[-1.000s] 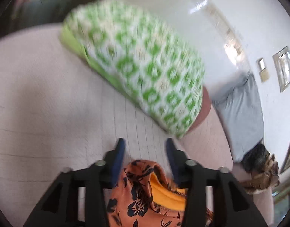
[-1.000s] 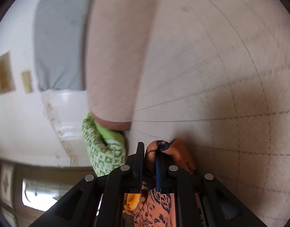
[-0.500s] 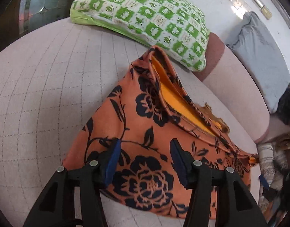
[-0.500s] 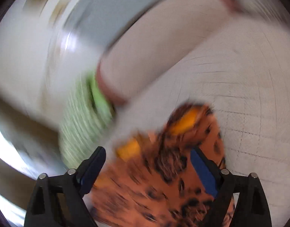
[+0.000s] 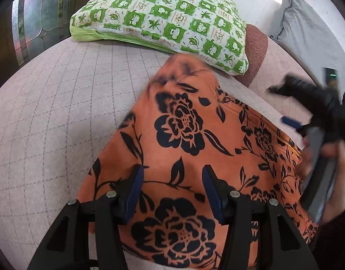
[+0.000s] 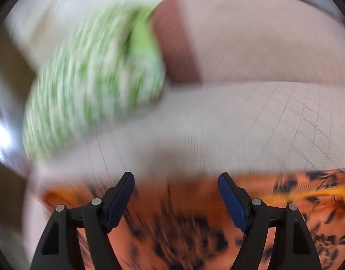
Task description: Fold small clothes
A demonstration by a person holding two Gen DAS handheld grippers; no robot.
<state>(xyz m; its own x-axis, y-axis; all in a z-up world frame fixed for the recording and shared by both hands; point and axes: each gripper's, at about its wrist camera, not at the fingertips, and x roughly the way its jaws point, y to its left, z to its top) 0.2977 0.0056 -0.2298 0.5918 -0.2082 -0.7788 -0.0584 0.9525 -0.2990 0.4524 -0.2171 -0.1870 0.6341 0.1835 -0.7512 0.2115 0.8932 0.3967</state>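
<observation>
Left tongs [image 5: 171, 190] gape wide, empty, over the orange floral garment [image 5: 190, 157] spread beneath them on the quilted cushion [image 5: 60, 103]; right tongs [image 6: 175, 199] also wide, garment just beneath; green checked pillow [image 5: 163, 22] beyond

The garment [image 5: 195, 148] lies on the quilted cushion [image 5: 60, 117], filling the lower centre and lower right of the left wrist frame. The pillow [image 5: 163, 20] sits behind it at upper centre, its near corner just beside the garment's far tip. The left gripper [image 5: 171, 189] stands over the garment at bottom centre, its 2 fingers apart. The right gripper [image 5: 307, 103] sits at the right edge, above the garment's right side. In the right wrist frame, the garment [image 6: 183, 225] fills the bottom and the pillow [image 6: 93, 85] the upper left.
</observation>
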